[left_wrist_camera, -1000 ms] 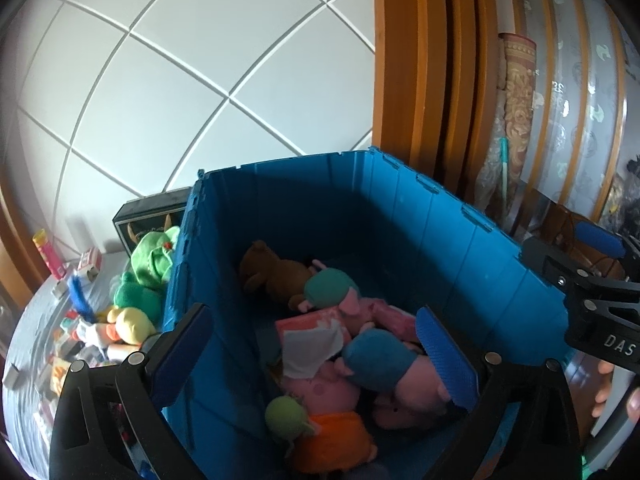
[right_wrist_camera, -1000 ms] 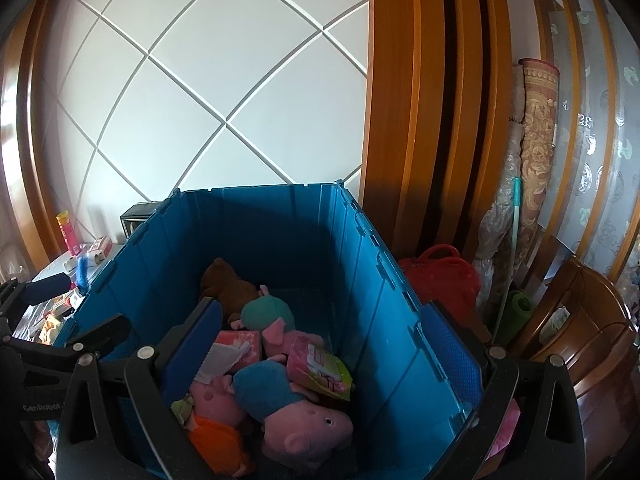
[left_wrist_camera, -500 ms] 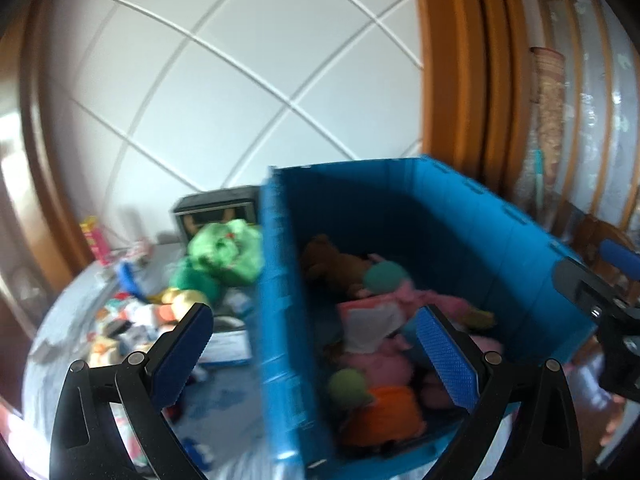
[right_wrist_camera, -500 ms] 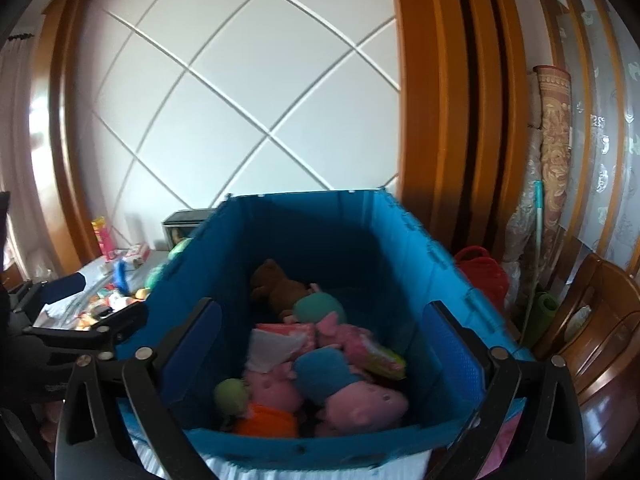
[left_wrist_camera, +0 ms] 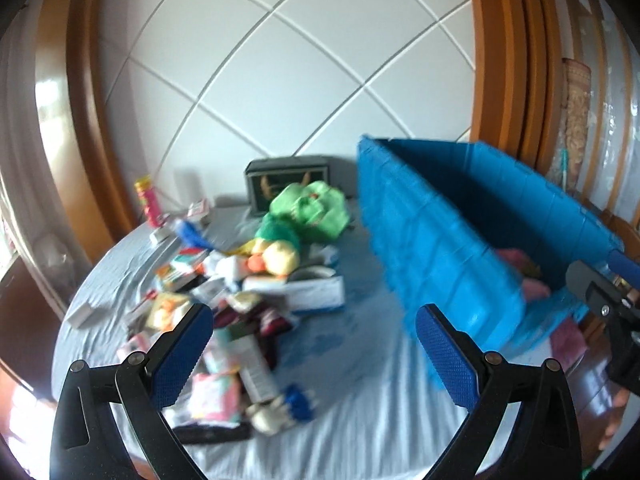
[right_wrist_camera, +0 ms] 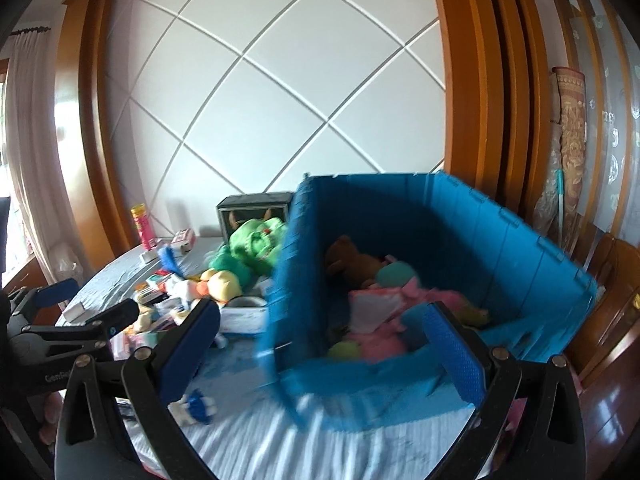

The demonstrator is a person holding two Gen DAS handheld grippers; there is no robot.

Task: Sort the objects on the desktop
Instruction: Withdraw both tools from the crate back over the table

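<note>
A big blue crate (left_wrist_camera: 448,248) stands at the table's right side; in the right wrist view the crate (right_wrist_camera: 460,216) holds several plush toys (right_wrist_camera: 380,312). A heap of loose toys, boxes and packets (left_wrist_camera: 224,296) lies on the grey-blue cloth to its left, with a green plush (left_wrist_camera: 308,208) and a yellow plush (left_wrist_camera: 280,258) at the back. My left gripper (left_wrist_camera: 316,354) is open and empty above the cloth between heap and crate. My right gripper (right_wrist_camera: 320,354) is open and empty before the crate's near corner. The view is blurred.
A dark box (left_wrist_camera: 288,184) and a pink canister (left_wrist_camera: 147,200) stand at the table's back by the white panelled wall. A white carton (left_wrist_camera: 316,294) lies near the crate. Wooden chairs (right_wrist_camera: 600,296) stand to the right. The table's rounded edge (left_wrist_camera: 72,320) runs at left.
Both grippers have pulled back out of the crate and swung left. The left one now faces the heap on the cloth. Both stay open and empty.
</note>
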